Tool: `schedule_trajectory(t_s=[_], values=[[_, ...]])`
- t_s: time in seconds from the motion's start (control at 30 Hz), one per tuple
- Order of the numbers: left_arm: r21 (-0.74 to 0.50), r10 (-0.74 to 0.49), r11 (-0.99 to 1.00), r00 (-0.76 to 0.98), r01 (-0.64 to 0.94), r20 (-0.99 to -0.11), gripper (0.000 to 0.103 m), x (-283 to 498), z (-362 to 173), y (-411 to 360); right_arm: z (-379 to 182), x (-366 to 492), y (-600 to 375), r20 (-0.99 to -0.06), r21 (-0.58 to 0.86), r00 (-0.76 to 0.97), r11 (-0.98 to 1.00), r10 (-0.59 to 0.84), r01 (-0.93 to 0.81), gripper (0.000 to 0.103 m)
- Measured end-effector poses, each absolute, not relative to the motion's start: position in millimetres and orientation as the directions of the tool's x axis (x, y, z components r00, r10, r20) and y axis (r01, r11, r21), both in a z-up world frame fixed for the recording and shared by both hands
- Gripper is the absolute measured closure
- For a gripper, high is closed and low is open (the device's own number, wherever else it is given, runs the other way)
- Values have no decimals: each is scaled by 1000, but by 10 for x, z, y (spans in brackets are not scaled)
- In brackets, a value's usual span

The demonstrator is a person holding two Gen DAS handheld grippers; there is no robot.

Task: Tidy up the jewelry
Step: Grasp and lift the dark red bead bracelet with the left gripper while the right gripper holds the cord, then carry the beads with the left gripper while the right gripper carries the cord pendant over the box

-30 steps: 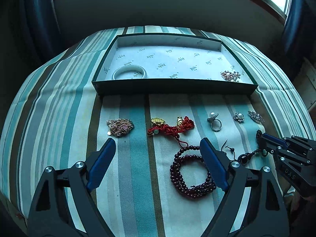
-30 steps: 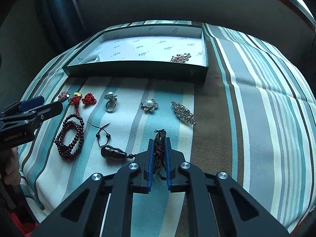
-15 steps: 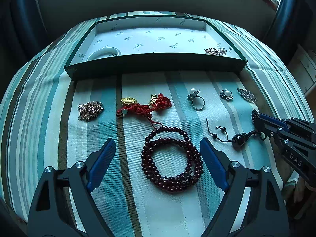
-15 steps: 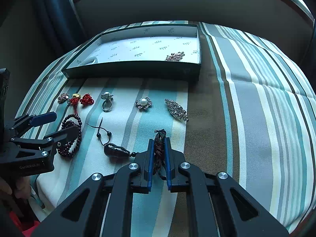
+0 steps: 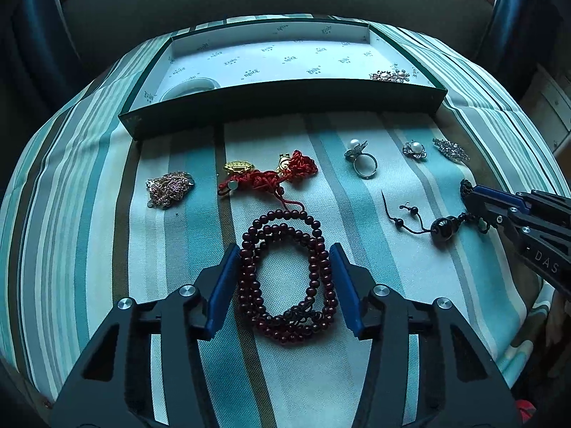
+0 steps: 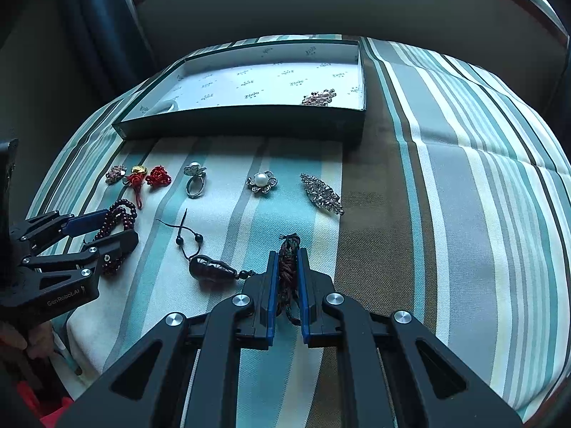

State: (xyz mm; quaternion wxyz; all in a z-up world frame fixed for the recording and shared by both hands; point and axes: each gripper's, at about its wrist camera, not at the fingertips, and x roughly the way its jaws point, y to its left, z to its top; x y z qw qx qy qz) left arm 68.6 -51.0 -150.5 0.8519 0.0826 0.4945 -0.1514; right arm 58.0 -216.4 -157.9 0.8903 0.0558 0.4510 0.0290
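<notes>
A loop of dark red beads (image 5: 285,278) lies on the striped cloth between the blue pads of my left gripper (image 5: 283,249). Its jaws are closing, both pads touch the beads, and the loop is squeezed narrow. From the right wrist view the left gripper (image 6: 117,228) straddles the beads (image 6: 121,214). My right gripper (image 6: 287,260) is shut on the braided dark cord (image 6: 288,267) of a black gourd pendant (image 6: 210,267), which rests on the cloth. The green tray (image 5: 285,96) at the back holds a white bangle (image 5: 189,87) and a brooch (image 5: 389,75).
In a row before the tray lie a pink-gold chain (image 5: 167,189), a red knot with gold charms (image 5: 271,174), a pearl ring (image 5: 360,160), a pearl flower (image 5: 414,149) and a rhinestone brooch (image 5: 450,149). The cloth drops off at the near edge.
My left gripper has come forward and down over the red beads, and its jaws have narrowed from wide apart onto the loop. The right gripper has held still on the cord.
</notes>
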Motion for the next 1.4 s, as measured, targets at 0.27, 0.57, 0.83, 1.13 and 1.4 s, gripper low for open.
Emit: schedule_trajectory(t_s=[0.27,0.57,0.83,1.13,1.4], values=[[-37,-212,932,460,360,-863,86,658,-1485,-435,-1569,568,-2149,-798,128,593,992,109,-10,93],[-27,-216,929,482,368,-849,92,640,-1402,-418,-1518,538,-2132,-783,132,611,991,117,-21,93],[-25,-221,932,508,363,-833,92,642,-1301,-378,-1391,497,-2107,-752,150,645,988,139,-39,93],[-30,-234,934,545,357,-805,92,653,-1136,-365,-1055,415,-2010,-681,167,710,982,179,-88,93],[-29,-245,934,579,357,-777,92,704,-980,-383,-880,442,-1976,-645,161,742,981,184,-103,93]])
